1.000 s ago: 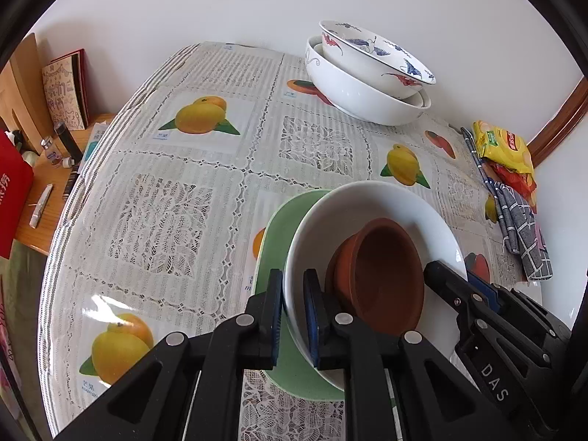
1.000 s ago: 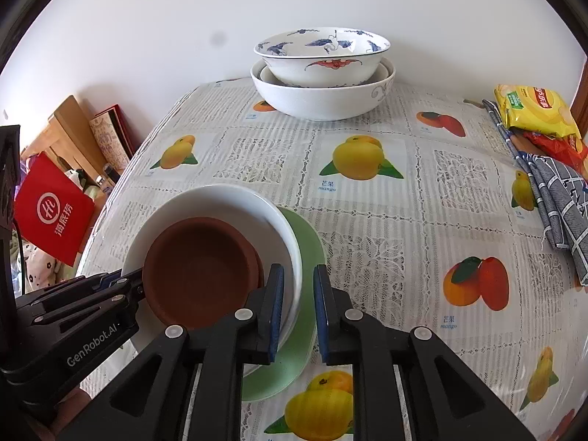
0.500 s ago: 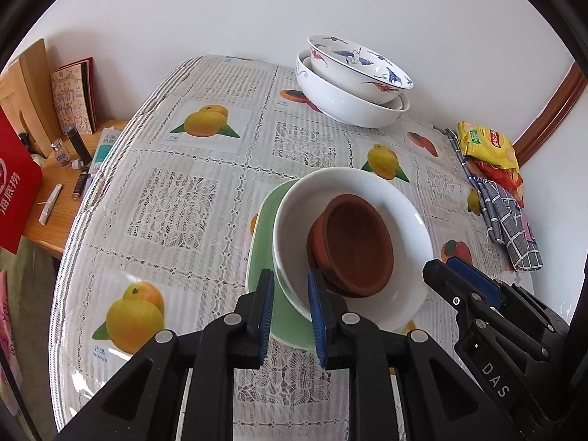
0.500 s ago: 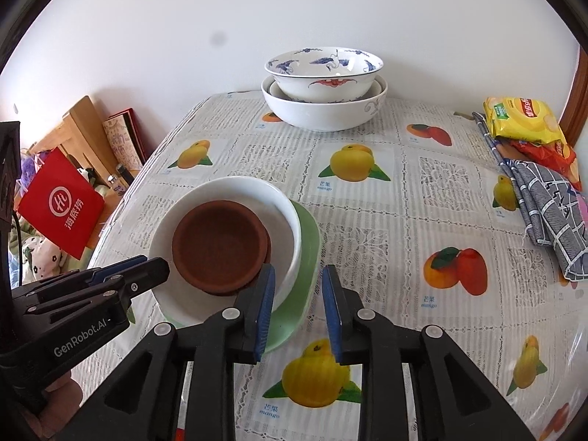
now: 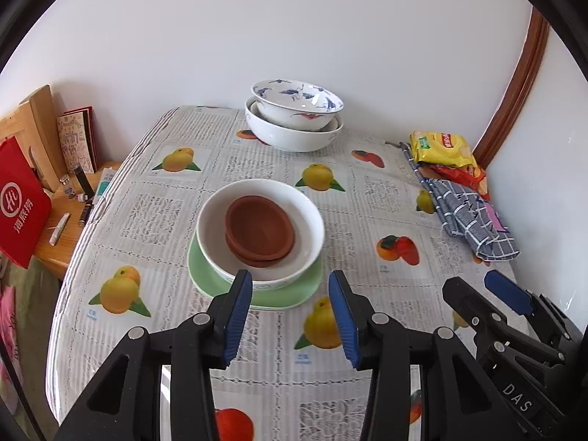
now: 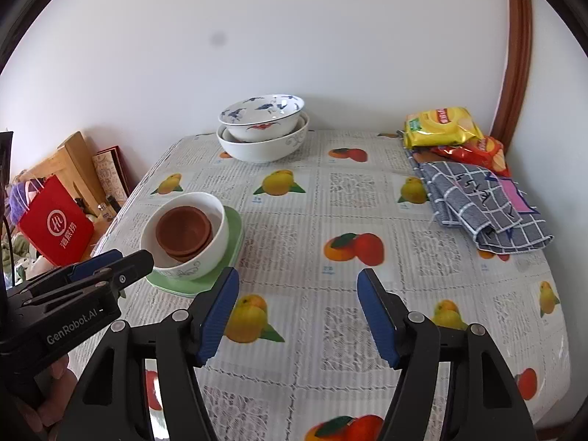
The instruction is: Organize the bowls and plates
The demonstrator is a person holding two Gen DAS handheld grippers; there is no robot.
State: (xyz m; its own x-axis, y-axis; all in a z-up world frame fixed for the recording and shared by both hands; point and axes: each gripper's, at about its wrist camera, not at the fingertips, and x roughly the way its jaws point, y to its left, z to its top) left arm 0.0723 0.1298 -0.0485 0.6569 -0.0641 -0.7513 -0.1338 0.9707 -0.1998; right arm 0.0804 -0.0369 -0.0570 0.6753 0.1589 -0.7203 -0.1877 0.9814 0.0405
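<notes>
A white bowl [image 5: 312, 237] stands on a green plate [image 5: 205, 275] in the middle of the table. Brown clay saucers [image 5: 259, 228] are stacked inside it. The stack also shows in the right wrist view: bowl [image 6: 217, 235], plate [image 6: 235, 226], saucers [image 6: 183, 229]. A blue-patterned bowl [image 5: 297, 104] sits nested in a larger white bowl [image 5: 290, 136] at the back; they also show in the right wrist view [image 6: 262, 117]. My left gripper [image 5: 290, 310] is open and empty, just in front of the stack. My right gripper [image 6: 297, 310] is open and empty, right of the stack.
The table [image 5: 367, 198] has a fruit-print cloth. Snack bags [image 5: 441, 145] and a folded grey checked cloth [image 5: 466, 217] lie at the right edge by the wall. A low wooden side table with a red bag [image 5: 20, 198] stands to the left.
Both grippers opened, let go of the white bowl's rim and drew back from the stack. The stack now rests on the table on its own.
</notes>
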